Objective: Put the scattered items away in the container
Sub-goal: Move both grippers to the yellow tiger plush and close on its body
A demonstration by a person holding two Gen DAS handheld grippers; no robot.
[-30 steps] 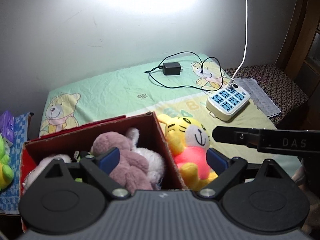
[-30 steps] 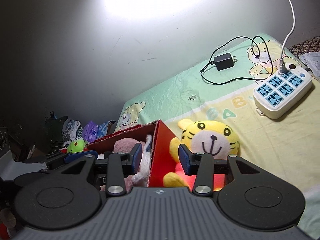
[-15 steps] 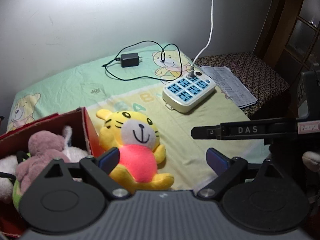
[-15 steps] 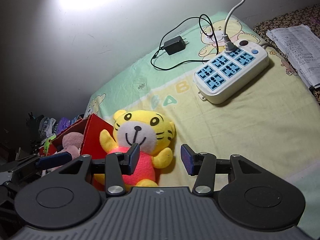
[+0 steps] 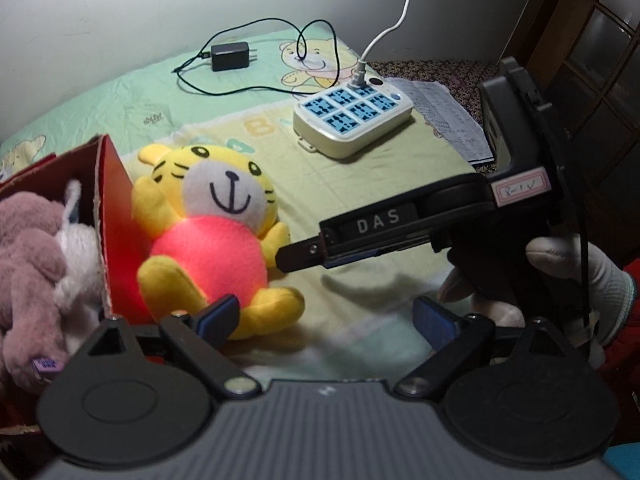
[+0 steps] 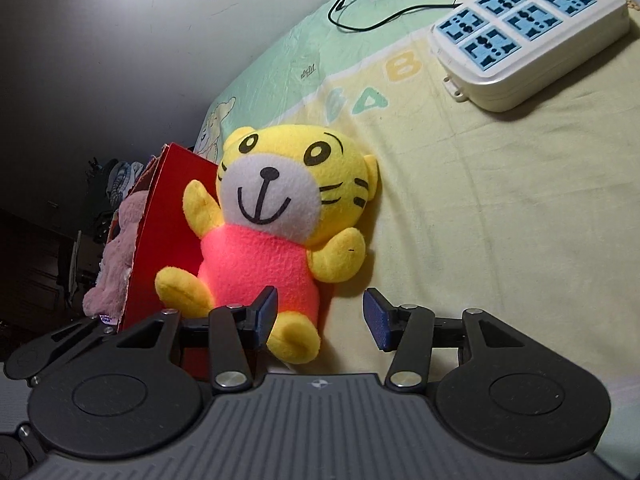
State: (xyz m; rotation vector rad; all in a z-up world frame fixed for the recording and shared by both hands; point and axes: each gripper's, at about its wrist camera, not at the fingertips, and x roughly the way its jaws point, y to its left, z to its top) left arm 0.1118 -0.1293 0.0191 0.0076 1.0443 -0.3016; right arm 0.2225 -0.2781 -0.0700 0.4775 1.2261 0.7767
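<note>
A yellow tiger plush (image 5: 212,232) in a pink shirt lies on the bed cloth, leaning against the outside of the red box (image 5: 114,216); it also shows in the right wrist view (image 6: 276,224). The red box (image 6: 160,220) holds a mauve plush (image 5: 28,256) and a white plush (image 5: 76,240). My left gripper (image 5: 326,318) is open and empty, just in front of the tiger's foot. My right gripper (image 6: 320,318) is open and empty, its left finger over the tiger's leg. The right gripper's body (image 5: 404,224) reaches in from the right in the left wrist view.
A white power strip (image 5: 354,118) with blue sockets lies behind the tiger, plugged with a white cable (image 5: 390,28). A black charger (image 5: 230,56) with a black cord lies near the wall. Papers (image 5: 448,120) lie at the bed's right edge. A wooden door stands far right.
Both grippers have swung right from the box to the tiger and come lower and closer. The right gripper's jaws have opened wider. The tiger has not moved.
</note>
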